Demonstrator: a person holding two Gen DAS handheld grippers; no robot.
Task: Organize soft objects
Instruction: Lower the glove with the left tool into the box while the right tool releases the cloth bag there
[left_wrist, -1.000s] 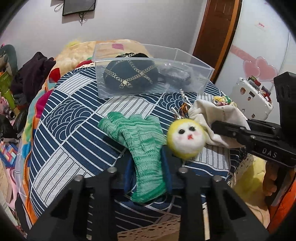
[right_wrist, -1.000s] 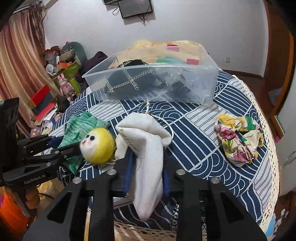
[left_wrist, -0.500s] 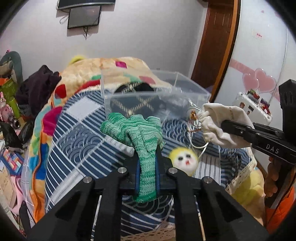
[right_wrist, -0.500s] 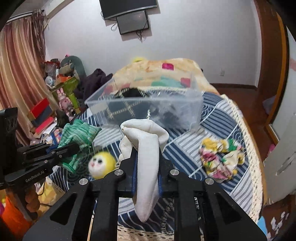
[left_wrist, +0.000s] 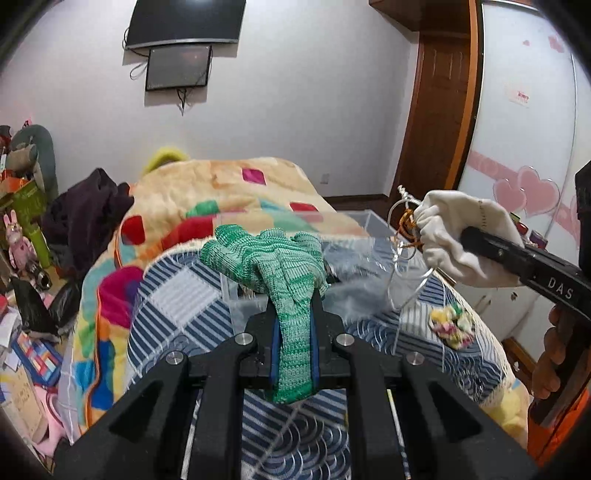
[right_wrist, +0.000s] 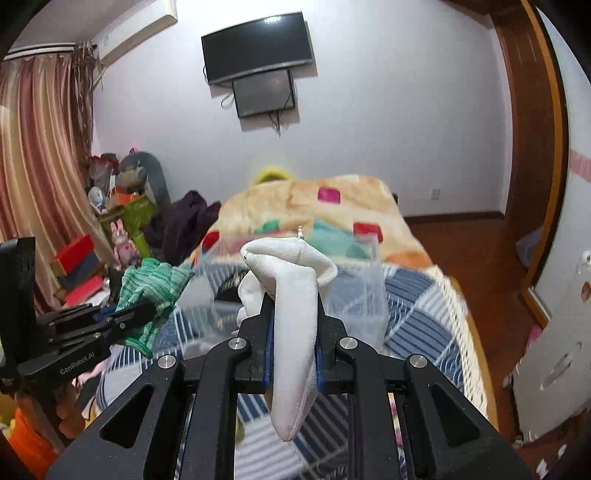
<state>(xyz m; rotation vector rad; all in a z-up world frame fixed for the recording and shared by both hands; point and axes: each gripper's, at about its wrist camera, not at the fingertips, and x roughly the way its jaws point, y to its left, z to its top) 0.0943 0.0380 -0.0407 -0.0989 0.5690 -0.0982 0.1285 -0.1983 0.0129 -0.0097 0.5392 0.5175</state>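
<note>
White walls carry a dark television (right_wrist: 258, 48) above a bed (left_wrist: 177, 299) spread with a navy-and-white patterned quilt and a peach blanket with coloured squares. Held above the quilt, the left gripper (left_wrist: 294, 332) is clamped on a green knitted glove (left_wrist: 280, 266), whose fingers flop forward over the jaws. Beside it to the right, the right gripper (right_wrist: 294, 332) is closed tight on a white cloth pouch (right_wrist: 291, 295); from the left wrist view a wire ring (left_wrist: 406, 254) dangles from the pouch's gathered end. Beyond both grippers, blurred, a clear plastic bin (right_wrist: 354, 291) sits mid-bed. A floral scrunchie (left_wrist: 450, 325) lies on the quilt near the bed's right edge.
</note>
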